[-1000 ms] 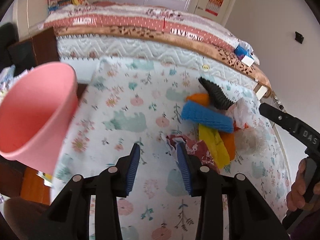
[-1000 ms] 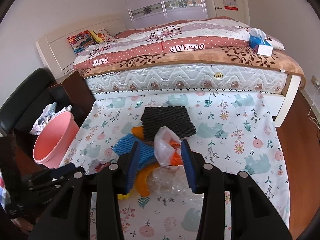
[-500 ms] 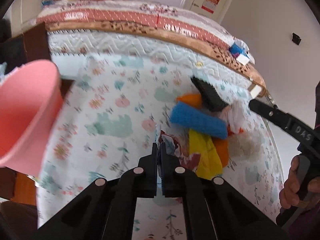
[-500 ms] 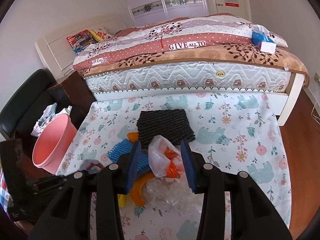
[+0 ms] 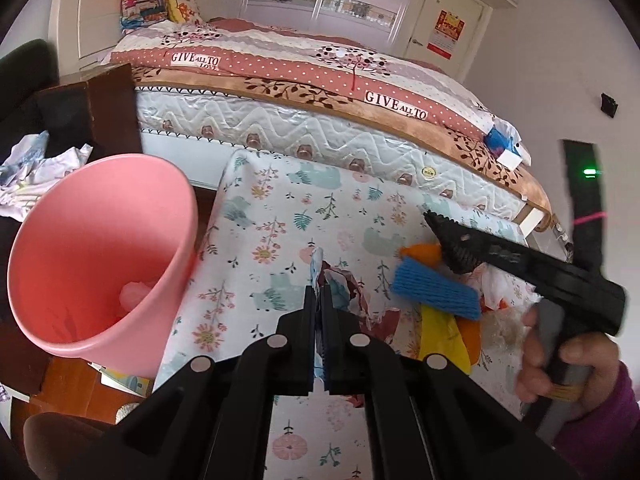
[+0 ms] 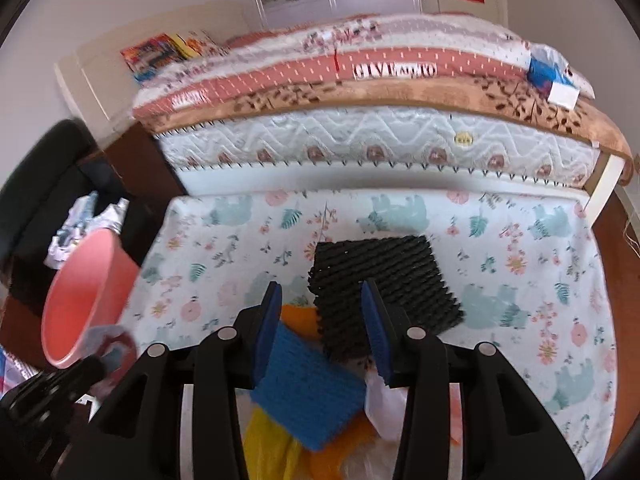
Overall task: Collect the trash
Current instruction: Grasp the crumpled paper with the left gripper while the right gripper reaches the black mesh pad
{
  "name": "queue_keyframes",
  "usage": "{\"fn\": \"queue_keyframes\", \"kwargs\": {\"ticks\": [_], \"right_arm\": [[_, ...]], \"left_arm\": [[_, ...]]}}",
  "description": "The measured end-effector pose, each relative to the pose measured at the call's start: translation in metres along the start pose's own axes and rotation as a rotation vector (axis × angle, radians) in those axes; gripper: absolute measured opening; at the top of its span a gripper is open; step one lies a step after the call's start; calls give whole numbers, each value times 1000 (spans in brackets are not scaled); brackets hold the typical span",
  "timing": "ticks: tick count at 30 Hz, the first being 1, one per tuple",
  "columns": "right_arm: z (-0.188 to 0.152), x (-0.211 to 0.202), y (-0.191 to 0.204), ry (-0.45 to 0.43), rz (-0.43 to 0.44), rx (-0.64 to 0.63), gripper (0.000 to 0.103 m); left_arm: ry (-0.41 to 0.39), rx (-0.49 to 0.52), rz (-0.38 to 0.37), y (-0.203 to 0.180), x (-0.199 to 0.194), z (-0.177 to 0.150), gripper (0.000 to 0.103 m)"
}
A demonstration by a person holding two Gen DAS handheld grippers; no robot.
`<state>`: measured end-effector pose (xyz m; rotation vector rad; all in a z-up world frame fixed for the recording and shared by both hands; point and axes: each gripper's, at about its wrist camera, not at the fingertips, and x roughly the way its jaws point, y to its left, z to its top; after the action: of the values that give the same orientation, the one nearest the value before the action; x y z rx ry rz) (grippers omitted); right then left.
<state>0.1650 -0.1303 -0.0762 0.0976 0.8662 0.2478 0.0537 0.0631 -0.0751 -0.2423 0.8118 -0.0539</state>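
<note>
My left gripper [image 5: 319, 292] is shut on a crumpled red, white and blue wrapper [image 5: 340, 294], lifted a little off the patterned sheet [image 5: 280, 232]. A pink bin [image 5: 92, 256] stands to its left, with a scrap inside. My right gripper [image 6: 320, 312] is open and empty over the trash pile: a black foam pad [image 6: 380, 276], a blue foam piece [image 6: 308, 384], yellow [image 6: 268, 444] and orange scraps, a white bag [image 6: 384, 404]. In the left wrist view the right gripper [image 5: 448, 236] reaches in from the right above the blue foam [image 5: 436, 288].
A bed [image 5: 320, 92] with a patterned quilt runs along the back. A dark wooden nightstand [image 5: 108, 108] and crumpled cloths [image 5: 36, 168] sit behind the bin. Wood floor [image 6: 616, 224] shows right of the sheet.
My left gripper, shut on the wrapper half a second ago, has lifted it and swung toward the bin. My right gripper has moved forward and down over the pile.
</note>
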Motion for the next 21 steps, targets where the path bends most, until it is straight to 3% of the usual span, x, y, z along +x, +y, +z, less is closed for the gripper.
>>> {"fn": "queue_keyframes", "kwargs": {"ticks": [3,8,9,11,13,21], "right_arm": [[-1,11,11,-18,-82,-55,42],[-3,12,10,-26,-126,-86,41],[-2,11,9,-23,-142,-99,38],[-1,11,5,-11,-164,-119,18],[0,9,-1,-3,-178,-124,5],[-1,-26,-34,-34,-73,-7,1]], "left_arm": [[3,-6,0,4,1,0,2],[-1,-16,-7,9,2,1,2],[-2,-19,-11,10,2,1,2],[-5,-22,-16,12,1,1,2],[-9,-25,-20,13,0,1,2],[-25,-24,-39,12,-4,5,2]]}}
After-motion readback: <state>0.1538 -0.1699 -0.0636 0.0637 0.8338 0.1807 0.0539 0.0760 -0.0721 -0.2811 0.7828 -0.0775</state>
